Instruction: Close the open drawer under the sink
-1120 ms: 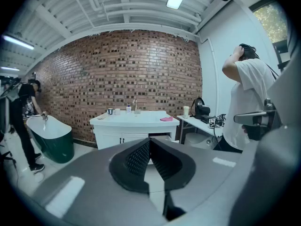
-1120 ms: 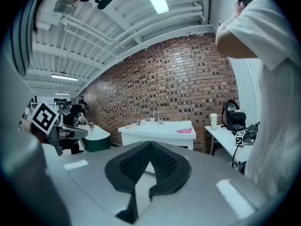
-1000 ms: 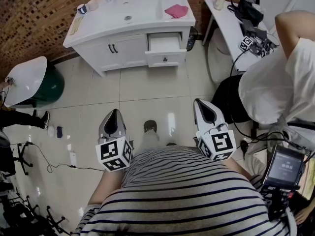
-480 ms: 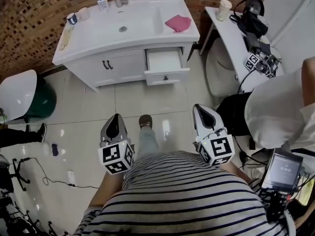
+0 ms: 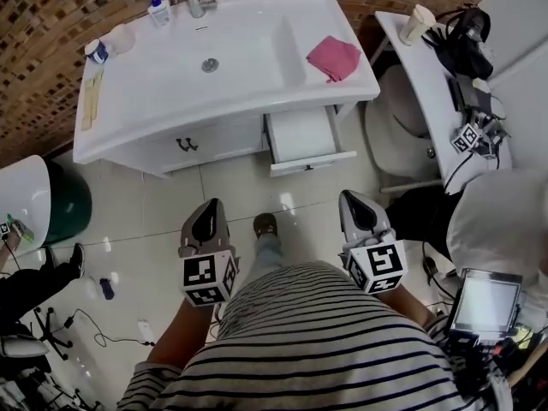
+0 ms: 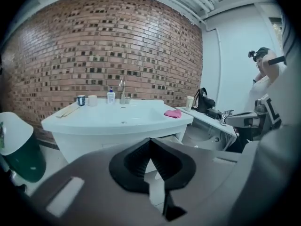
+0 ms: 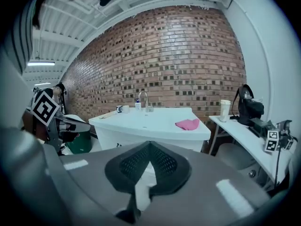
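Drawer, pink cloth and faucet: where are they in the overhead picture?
drawer [image 5: 301, 135], head view, its white inside.
pink cloth [image 5: 334, 57], head view, its middle.
faucet [image 5: 193, 5], head view, its stem.

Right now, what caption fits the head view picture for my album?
Both shut and empty, the left gripper and right gripper face the white sink, its drawer open.

The white drawer [image 5: 301, 137] stands pulled open from the vanity's right side, under the sink [image 5: 214, 58].
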`<state>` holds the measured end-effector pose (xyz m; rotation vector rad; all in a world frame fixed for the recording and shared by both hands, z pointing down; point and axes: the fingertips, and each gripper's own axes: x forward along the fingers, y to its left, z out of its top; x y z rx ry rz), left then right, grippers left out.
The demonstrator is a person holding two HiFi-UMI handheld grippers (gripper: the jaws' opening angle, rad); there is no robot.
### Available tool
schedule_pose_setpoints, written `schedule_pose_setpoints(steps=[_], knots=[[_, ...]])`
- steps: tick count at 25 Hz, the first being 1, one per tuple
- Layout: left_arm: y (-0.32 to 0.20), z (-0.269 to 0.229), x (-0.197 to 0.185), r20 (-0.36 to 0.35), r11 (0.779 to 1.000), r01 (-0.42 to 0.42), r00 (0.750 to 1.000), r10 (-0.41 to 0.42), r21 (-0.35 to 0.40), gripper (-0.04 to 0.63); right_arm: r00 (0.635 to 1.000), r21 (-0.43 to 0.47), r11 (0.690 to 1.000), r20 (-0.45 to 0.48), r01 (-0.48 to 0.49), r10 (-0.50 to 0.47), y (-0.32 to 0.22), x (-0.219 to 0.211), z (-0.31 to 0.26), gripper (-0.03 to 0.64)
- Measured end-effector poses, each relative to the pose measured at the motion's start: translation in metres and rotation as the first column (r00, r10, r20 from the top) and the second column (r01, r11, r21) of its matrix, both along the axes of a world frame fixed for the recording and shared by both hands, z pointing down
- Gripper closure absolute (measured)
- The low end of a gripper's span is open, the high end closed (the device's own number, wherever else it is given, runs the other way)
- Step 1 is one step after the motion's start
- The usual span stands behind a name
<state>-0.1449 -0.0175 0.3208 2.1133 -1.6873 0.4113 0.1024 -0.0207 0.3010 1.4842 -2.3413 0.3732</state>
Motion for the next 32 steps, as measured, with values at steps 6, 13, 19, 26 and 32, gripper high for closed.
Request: schedule_pose_setpoints(steps=[6, 13, 19, 26, 32], knots=[[-0.046, 0.026, 0.001, -0.023, 0.996, -0.063, 0.998, 0.062, -0.065, 0.578, 0.999, -0.077, 0.996, -0.024, -0.034, 0.032, -0.029, -0.006, 0.030, 0.617], [-0.062, 0.071, 0.021, -0.025, 0.991, -0.051, 0.999, 0.049, -0.125, 0.578, 1.000, -0.153, 0.988, -0.021, -0.024, 0.021, -0.049, 0.005, 0.102, 0.617], [-0.066, 0.120, 0.042, -0.041, 0.992, -0.042, 0.998, 0.037, -0.122, 0.578, 0.998, -0.213, 0.977, -0.047, 0.020, -0.031, -0.061, 0.008, 0.196, 0.617], [-0.082, 0.165, 0.043, -0.028, 0.997, -0.012, 1.000, 0.009, -0.081, 0.578, 0.995, -0.238, 0.971, -0.099, -0.032, 0.009, -0.085, 0.008, 0.301, 0.617], [-0.094, 0.187, 0.030, 0.018, 0.995, 0.024, 1.000, -0.023, -0.095, 0.578, 0.992, -0.195, 0.979, -0.121, -0.057, 0.033, -0.107, 0.006, 0.327, 0.617]])
